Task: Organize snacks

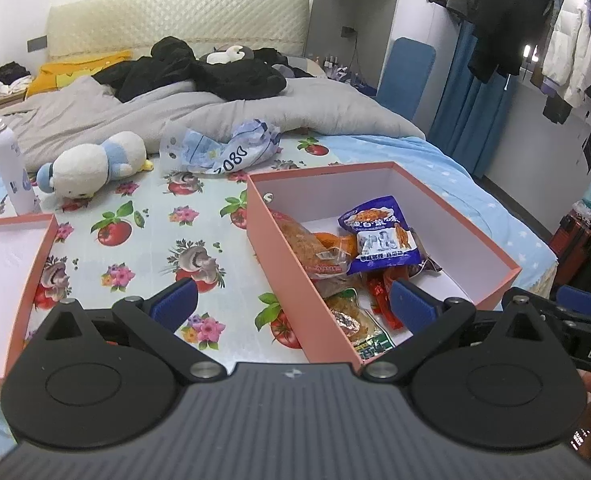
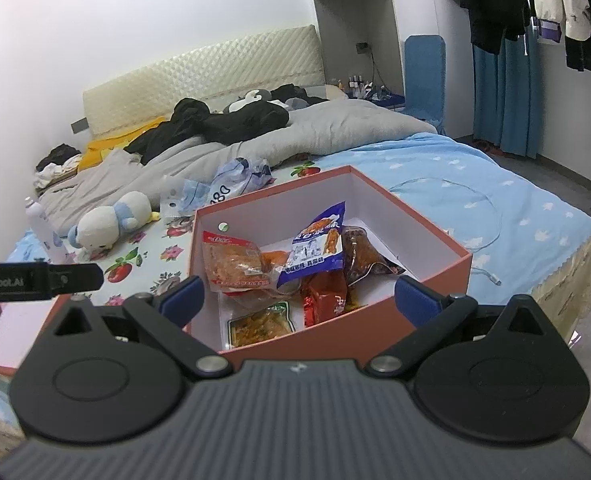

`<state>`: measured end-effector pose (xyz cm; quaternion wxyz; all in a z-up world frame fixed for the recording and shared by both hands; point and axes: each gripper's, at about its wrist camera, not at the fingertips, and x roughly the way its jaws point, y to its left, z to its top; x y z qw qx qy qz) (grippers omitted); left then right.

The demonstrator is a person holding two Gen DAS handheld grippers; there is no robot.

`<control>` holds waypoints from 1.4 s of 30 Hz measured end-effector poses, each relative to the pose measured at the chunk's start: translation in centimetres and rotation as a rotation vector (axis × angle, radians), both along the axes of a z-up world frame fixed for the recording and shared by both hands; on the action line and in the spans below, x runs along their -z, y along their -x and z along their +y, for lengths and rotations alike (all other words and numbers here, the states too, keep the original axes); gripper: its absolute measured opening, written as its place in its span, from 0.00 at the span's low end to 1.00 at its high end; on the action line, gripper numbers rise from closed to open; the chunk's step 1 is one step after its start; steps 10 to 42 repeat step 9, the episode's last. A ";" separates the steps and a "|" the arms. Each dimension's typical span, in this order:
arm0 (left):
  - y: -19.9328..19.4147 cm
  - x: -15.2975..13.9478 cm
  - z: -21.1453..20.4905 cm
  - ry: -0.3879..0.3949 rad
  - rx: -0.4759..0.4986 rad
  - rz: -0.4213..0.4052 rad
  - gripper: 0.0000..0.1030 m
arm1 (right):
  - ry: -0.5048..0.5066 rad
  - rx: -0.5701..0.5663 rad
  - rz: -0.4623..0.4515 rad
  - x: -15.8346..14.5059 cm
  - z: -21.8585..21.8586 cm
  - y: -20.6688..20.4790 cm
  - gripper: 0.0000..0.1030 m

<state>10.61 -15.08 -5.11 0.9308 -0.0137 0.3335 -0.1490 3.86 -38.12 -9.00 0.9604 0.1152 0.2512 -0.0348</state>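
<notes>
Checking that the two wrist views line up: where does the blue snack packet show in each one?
Left wrist: the blue snack packet lies inside the pink box, right of centre, on top of other packets.
Right wrist: the same packet lies mid-frame, inside the box, leaning over the other packets.
Shared landmark: the white plush toy on the bed, left of the box.

Left hand-held gripper point(image 1: 293, 304) and right hand-held gripper point(image 2: 299, 300) hover side by side (both spread wide, empty).
</notes>
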 end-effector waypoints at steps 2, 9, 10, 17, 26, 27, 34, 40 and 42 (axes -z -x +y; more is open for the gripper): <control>0.1 0.0 -0.2 -0.003 0.008 -0.006 1.00 | 0.012 0.005 -0.007 0.0 0.1 0.2 1.00; 0.5 0.4 -0.5 -0.016 0.015 -0.007 1.00 | 0.004 0.010 0.002 0.2 0.0 0.4 1.00; 0.5 0.4 -0.5 -0.016 0.015 -0.007 1.00 | 0.004 0.010 0.002 0.2 0.0 0.4 1.00; 0.5 0.4 -0.5 -0.016 0.015 -0.007 1.00 | 0.004 0.010 0.002 0.2 0.0 0.4 1.00; 0.5 0.4 -0.5 -0.016 0.015 -0.007 1.00 | 0.004 0.010 0.002 0.2 0.0 0.4 1.00; 0.5 0.4 -0.5 -0.016 0.015 -0.007 1.00 | 0.004 0.010 0.002 0.2 0.0 0.4 1.00; 0.5 0.4 -0.5 -0.016 0.015 -0.007 1.00 | 0.004 0.010 0.002 0.2 0.0 0.4 1.00; 0.5 0.4 -0.5 -0.016 0.015 -0.007 1.00 | 0.004 0.010 0.002 0.2 0.0 0.4 1.00; 0.5 0.4 -0.5 -0.016 0.015 -0.007 1.00 | 0.004 0.010 0.002 0.2 0.0 0.4 1.00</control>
